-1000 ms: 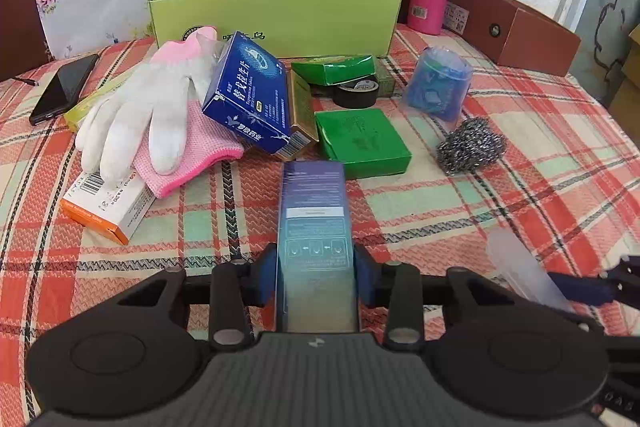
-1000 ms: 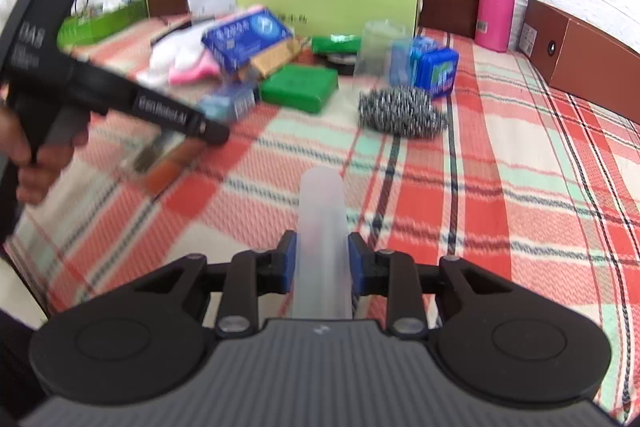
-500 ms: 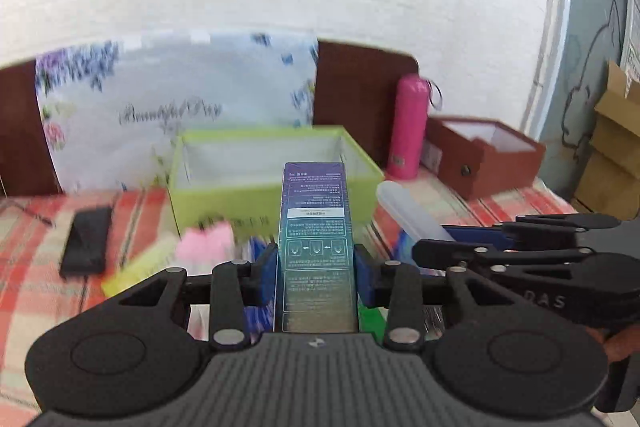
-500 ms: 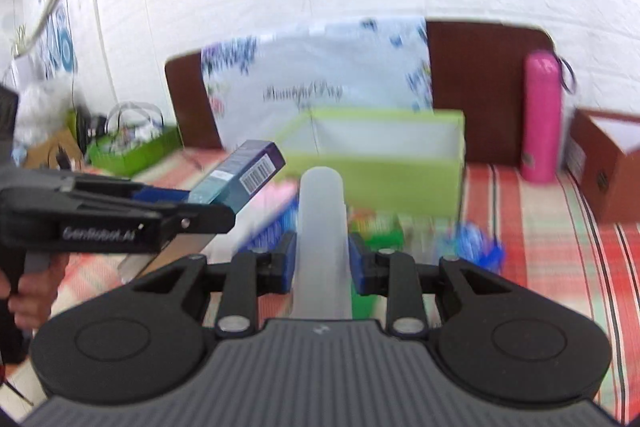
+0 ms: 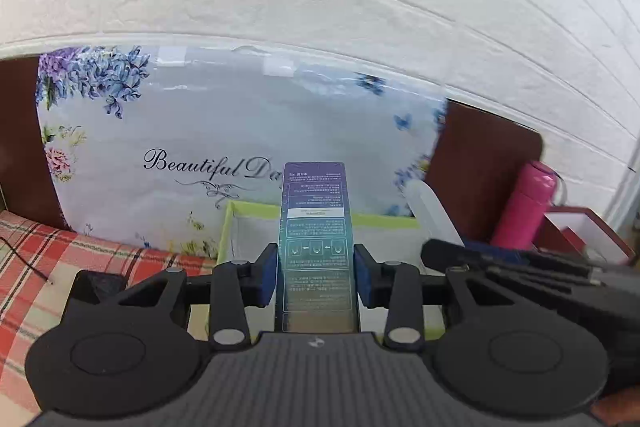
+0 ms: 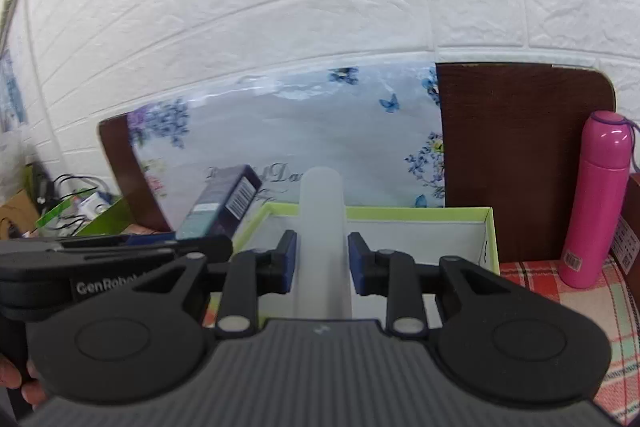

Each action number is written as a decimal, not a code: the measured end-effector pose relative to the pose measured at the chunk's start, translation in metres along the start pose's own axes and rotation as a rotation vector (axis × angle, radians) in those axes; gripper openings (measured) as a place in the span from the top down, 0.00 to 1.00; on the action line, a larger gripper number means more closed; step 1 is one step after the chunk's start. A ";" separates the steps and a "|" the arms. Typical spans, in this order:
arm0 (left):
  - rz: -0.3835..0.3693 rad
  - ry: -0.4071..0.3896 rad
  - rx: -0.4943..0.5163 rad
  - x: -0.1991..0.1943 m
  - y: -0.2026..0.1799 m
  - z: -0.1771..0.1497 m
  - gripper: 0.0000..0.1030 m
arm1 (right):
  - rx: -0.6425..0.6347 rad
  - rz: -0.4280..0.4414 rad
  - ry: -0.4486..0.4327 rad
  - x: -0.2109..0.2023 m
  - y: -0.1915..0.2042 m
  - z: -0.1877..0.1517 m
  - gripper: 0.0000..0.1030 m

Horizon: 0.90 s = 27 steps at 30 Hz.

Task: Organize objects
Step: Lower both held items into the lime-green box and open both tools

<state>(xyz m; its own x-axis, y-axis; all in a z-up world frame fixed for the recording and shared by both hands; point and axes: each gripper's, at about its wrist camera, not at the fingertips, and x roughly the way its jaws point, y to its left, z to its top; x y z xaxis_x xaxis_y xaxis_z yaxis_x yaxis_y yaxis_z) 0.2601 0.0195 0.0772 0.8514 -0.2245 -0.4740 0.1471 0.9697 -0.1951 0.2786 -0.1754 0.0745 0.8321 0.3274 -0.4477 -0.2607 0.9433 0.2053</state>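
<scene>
My left gripper [image 5: 315, 273] is shut on a long purple-and-teal carton [image 5: 316, 227], held level above the near edge of the open lime-green box [image 5: 248, 207]. My right gripper [image 6: 322, 261] is shut on a frosted white plastic tube [image 6: 322, 223], held over the same green box [image 6: 490, 227]. The two grippers sit side by side: the tube [image 5: 430, 209] and the right gripper's fingers [image 5: 480, 255] show in the left wrist view, and the carton [image 6: 224, 205] shows in the right wrist view. The box's white inside looks empty where I can see it.
A floral "Beautiful Day" bag [image 5: 224, 131] leans on a brown chair back behind the box. A pink flask [image 6: 598, 195] and a brown box [image 5: 580, 231] stand at the right. The plaid tablecloth [image 5: 36, 263] and a dark phone [image 5: 98, 283] lie left.
Both grippers have risen from the table with carton and tube and moved forward to the green box. The loose items on the table have dropped out of view.
</scene>
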 end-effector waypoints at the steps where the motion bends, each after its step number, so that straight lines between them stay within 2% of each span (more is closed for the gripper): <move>1: 0.005 0.001 -0.013 0.011 0.004 0.004 0.60 | 0.007 -0.009 -0.002 0.010 -0.004 0.000 0.74; 5: 0.020 -0.001 -0.012 0.044 0.012 0.010 0.60 | 0.004 -0.053 -0.018 0.044 -0.014 -0.006 0.74; 7: 0.031 0.023 -0.003 0.060 0.013 0.009 0.60 | -0.001 -0.066 0.000 0.059 -0.017 -0.009 0.74; 16: 0.051 0.159 0.003 0.106 0.029 -0.016 0.60 | -0.031 -0.101 0.161 0.107 -0.023 -0.041 0.74; 17: 0.055 0.168 0.005 0.108 0.030 -0.019 0.53 | -0.024 -0.095 0.186 0.109 -0.025 -0.044 0.73; 18: 0.052 0.174 0.017 0.109 0.031 -0.020 0.46 | -0.021 -0.093 0.197 0.110 -0.028 -0.047 0.69; 20: 0.026 0.156 0.075 0.106 0.029 -0.023 0.38 | -0.025 -0.100 0.211 0.107 -0.033 -0.050 0.42; 21: 0.018 0.171 0.089 0.106 0.028 -0.023 0.35 | -0.036 -0.106 0.238 0.108 -0.035 -0.050 0.38; 22: 0.021 0.192 0.095 0.108 0.027 -0.024 0.34 | -0.052 -0.121 0.277 0.108 -0.037 -0.050 0.36; 23: 0.022 0.198 0.113 0.109 0.024 -0.025 0.33 | -0.067 -0.140 0.314 0.110 -0.040 -0.051 0.40; 27: 0.052 0.258 0.175 0.103 0.008 -0.033 0.32 | -0.088 -0.155 0.449 0.112 -0.042 -0.054 0.38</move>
<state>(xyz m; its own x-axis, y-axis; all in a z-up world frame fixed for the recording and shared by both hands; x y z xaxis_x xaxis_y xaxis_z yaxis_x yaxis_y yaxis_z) 0.3327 0.0004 -0.0014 0.7076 -0.1693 -0.6860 0.2099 0.9774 -0.0247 0.3560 -0.1751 -0.0312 0.5762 0.1556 -0.8024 -0.2066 0.9776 0.0412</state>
